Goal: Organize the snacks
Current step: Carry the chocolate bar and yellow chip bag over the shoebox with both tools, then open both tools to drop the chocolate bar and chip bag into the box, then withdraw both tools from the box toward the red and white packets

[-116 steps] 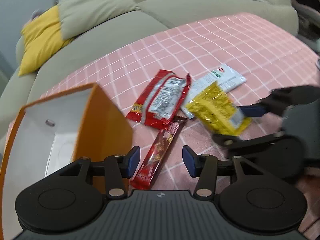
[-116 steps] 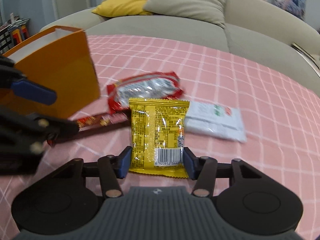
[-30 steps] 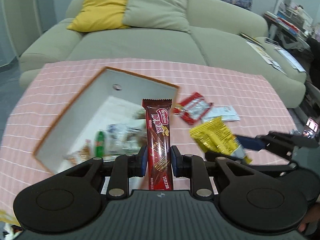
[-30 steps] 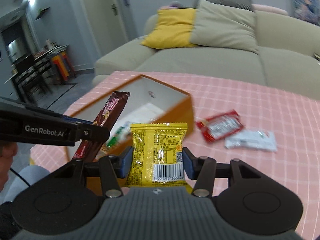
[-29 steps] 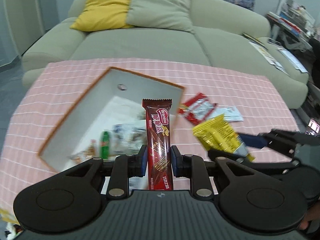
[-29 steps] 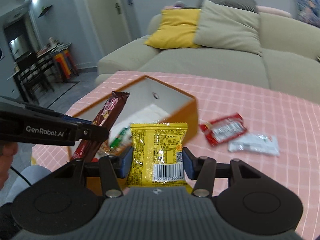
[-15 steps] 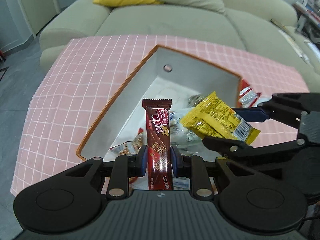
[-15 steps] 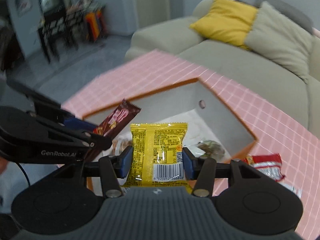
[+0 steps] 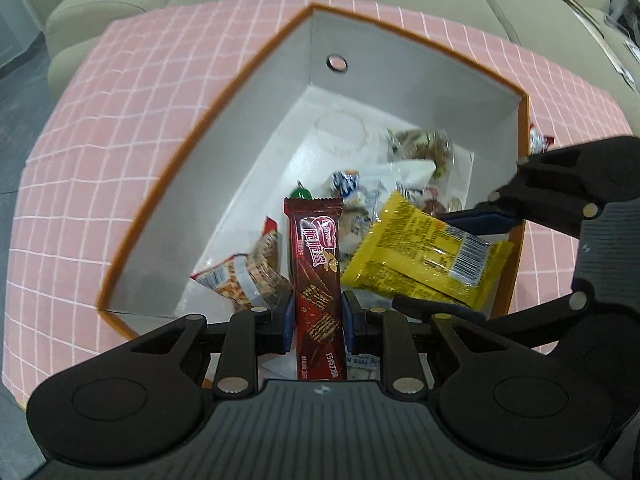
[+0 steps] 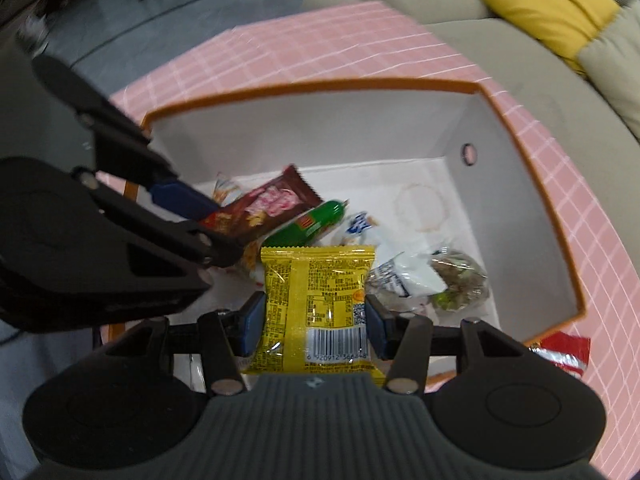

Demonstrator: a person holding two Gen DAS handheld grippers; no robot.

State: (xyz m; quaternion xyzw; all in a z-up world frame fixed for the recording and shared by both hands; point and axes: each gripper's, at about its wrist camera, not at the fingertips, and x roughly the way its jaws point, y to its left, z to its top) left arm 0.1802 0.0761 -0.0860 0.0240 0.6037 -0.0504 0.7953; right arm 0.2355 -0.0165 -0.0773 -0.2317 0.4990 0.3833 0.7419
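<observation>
A counter [image 9: 100, 128] covered in a pink checked cloth stands before a grey-green sofa [image 10: 500, 36] with a yellow cushion [image 10: 548, 4]. The left hand-held gripper [image 9: 316, 316] pinches a dark red wafer bar [image 9: 318, 280] upright between its pads, above the near left part of the box. The right hand-held gripper [image 10: 314, 322] pinches a yellow snack packet [image 10: 316, 304] by its barcoded end, poised over the near right part. Beneath both lies the open orange box [image 9: 200, 128] with a white interior, already holding several wrapped snacks: a green-wrapped stick [image 10: 308, 220], a nut packet [image 9: 248, 276] and a clear bag with a brownish filling [image 10: 460, 280]. A red packet [image 10: 564, 350] lies on the cloth just outside the box's right wall. Step in hand, as judged: delivery of two snacks into the box. The next move calls for spreading each set of fingers so that bar and packet drop inside the walls, then fetching the red packet outside.
</observation>
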